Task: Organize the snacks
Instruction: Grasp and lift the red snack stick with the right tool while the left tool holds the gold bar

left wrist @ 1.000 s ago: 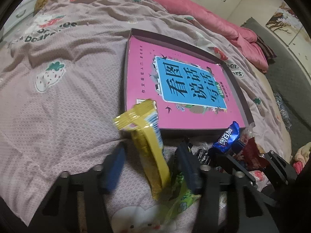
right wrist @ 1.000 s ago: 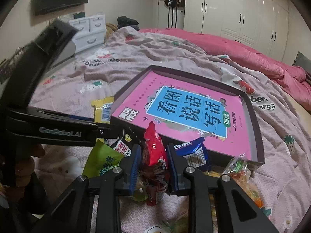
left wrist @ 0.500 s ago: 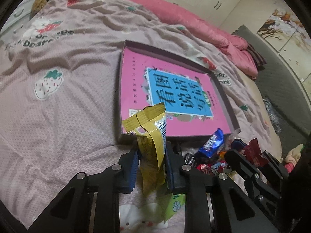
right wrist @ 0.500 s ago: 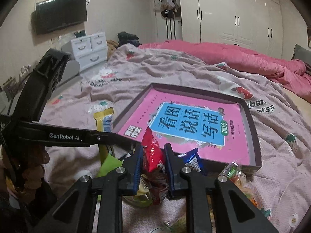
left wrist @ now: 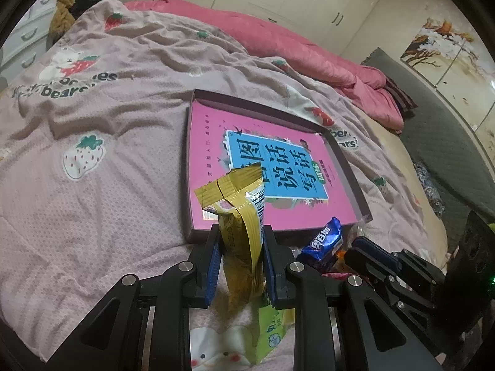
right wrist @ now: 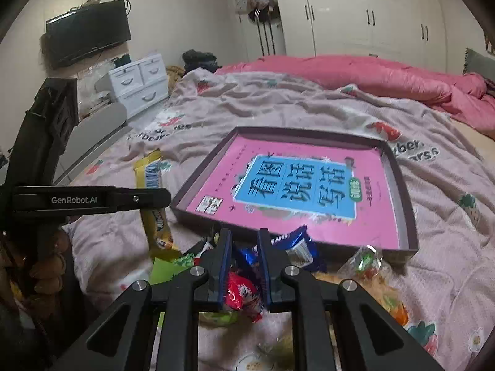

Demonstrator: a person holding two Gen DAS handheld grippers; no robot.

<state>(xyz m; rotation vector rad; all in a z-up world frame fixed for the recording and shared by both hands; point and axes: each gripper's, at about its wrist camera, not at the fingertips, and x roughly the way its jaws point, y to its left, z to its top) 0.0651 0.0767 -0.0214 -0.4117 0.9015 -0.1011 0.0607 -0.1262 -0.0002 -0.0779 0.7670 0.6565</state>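
Two claws: left claw (left wrist: pixel 241 238) pinches yellow packet (left wrist: pixel 239 204); right claw (right wrist: pixel 244 241) over red packet (right wrist: pixel 239 292).

A second ago the left gripper (left wrist: pixel 241 244) stood open around the yellow snack packet (left wrist: pixel 239 216); now its blue pads clamp it, lifted upright before the pink box (left wrist: pixel 346 167). The red snack packet (right wrist: pixel 241 290), earlier standing tall between the right gripper (right wrist: pixel 243 247) fingers, now sits low between them, near the box's front wall.

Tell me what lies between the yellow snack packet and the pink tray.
Nothing but bedspread: in the right wrist view, the yellow snack packet stands left of the tray.
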